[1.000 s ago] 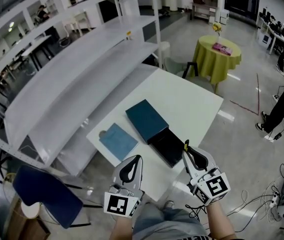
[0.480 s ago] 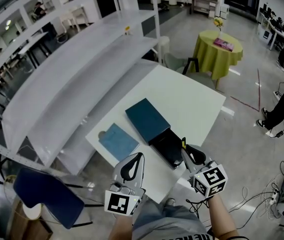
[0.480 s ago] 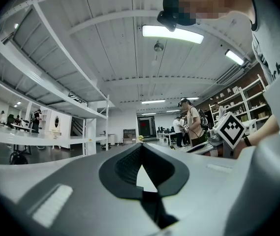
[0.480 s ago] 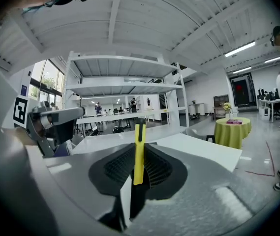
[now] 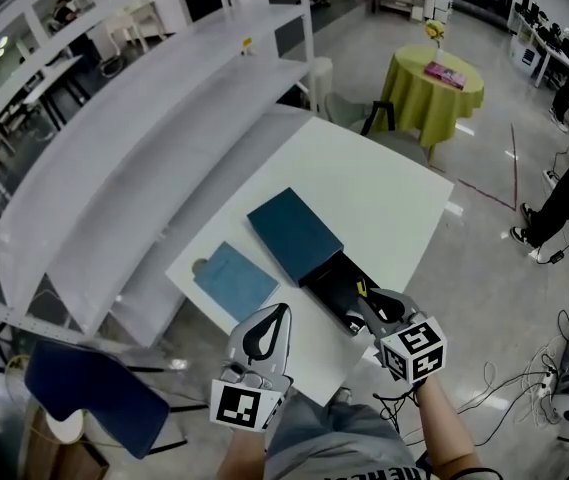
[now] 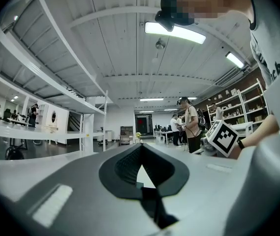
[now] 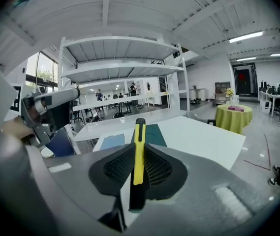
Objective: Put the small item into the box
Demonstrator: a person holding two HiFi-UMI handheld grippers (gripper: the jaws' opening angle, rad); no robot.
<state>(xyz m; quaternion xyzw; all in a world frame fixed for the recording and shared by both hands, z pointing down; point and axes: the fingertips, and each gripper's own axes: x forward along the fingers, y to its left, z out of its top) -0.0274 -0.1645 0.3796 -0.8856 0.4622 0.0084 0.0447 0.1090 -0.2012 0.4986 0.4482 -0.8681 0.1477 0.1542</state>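
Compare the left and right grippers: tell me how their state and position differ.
The right gripper has its jaws shut on a slim yellow-and-black item; the left gripper has its jaws together on nothing. The right gripper's tip is over the black tray slid out of the teal box; the left gripper sits off to that tray's side. Both are grey with black pads, and each carries a marker cube.

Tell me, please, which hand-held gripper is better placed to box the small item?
Right: the right hand-held gripper is shut on the yellow item, near the open black tray of the box. The left hand-held gripper is shut on nothing.
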